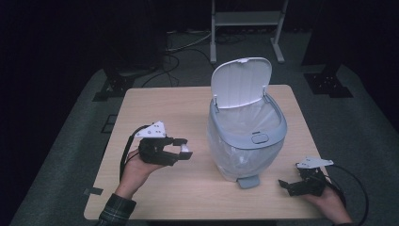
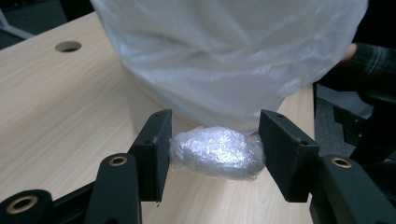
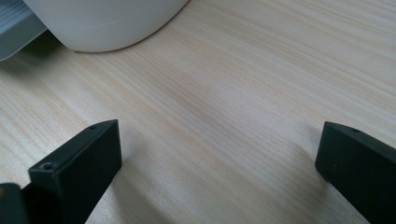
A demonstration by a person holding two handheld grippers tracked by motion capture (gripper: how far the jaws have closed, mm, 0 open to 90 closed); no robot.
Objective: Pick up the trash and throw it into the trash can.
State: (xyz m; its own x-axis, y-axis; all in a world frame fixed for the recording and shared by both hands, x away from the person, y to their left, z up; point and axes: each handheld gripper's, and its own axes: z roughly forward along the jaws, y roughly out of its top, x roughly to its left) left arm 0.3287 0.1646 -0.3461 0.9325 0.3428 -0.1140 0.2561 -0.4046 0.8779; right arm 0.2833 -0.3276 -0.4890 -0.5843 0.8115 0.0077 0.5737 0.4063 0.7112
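A white pedal bin (image 1: pixel 246 132) with a grey rim, a clear plastic liner and its lid (image 1: pixel 241 81) raised stands mid-table. My left gripper (image 1: pixel 184 149) hovers to the bin's left, shut on a crumpled ball of clear wrap (image 2: pixel 215 151) held between its two jaws, just short of the liner bag (image 2: pixel 224 51). My right gripper (image 1: pixel 285 184) rests low near the table's front right, jaws wide open over bare wood (image 3: pixel 219 121), with the bin's base (image 3: pixel 107 23) and pedal (image 3: pixel 16 32) beyond it.
The bin's grey foot pedal (image 1: pixel 248 181) sticks out toward the front edge. The wooden table (image 1: pixel 155 108) has a cable hole (image 2: pixel 68 46) near its left side. A white metal stand (image 1: pixel 244 21) and cables lie on the dark floor behind.
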